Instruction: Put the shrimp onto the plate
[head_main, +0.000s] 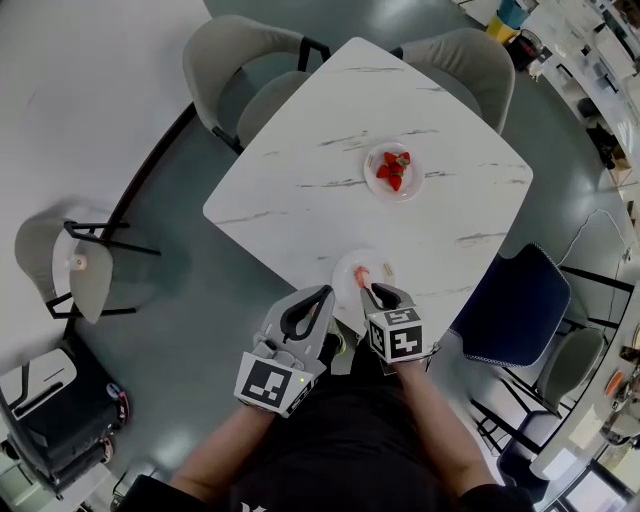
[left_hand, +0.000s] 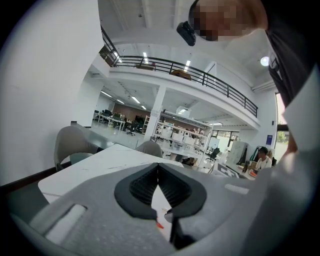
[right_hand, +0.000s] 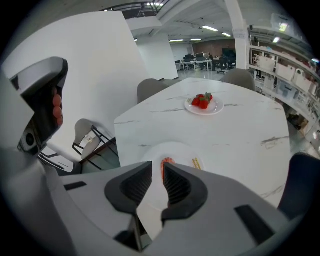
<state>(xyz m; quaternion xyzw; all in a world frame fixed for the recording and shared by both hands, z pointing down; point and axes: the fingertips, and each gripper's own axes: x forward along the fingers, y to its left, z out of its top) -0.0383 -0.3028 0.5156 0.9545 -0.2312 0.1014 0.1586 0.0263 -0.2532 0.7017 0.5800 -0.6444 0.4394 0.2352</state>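
1. The shrimp (head_main: 362, 272) lies on the plate (head_main: 345, 266), which sits at the near corner of the white table (head_main: 400, 90).
2. A small yellowish piece (head_main: 388, 268) lies at the plate's right edge.
3. The right gripper (right_hand: 157, 167) hovers at the plate's near edge, its jaws slightly apart with nothing between them.
4. The left gripper (left_hand: 158, 167) is just left of the plate, its jaw tips together and empty.
5. A dish (head_main: 372, 160) of strawberries (head_main: 392, 170) stands well beyond the plate.

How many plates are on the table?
2. The far plate, with strawberries, lies near the middle of the table. The near plate, with the shrimp, lies at the near corner, by the right gripper. None seems hidden.
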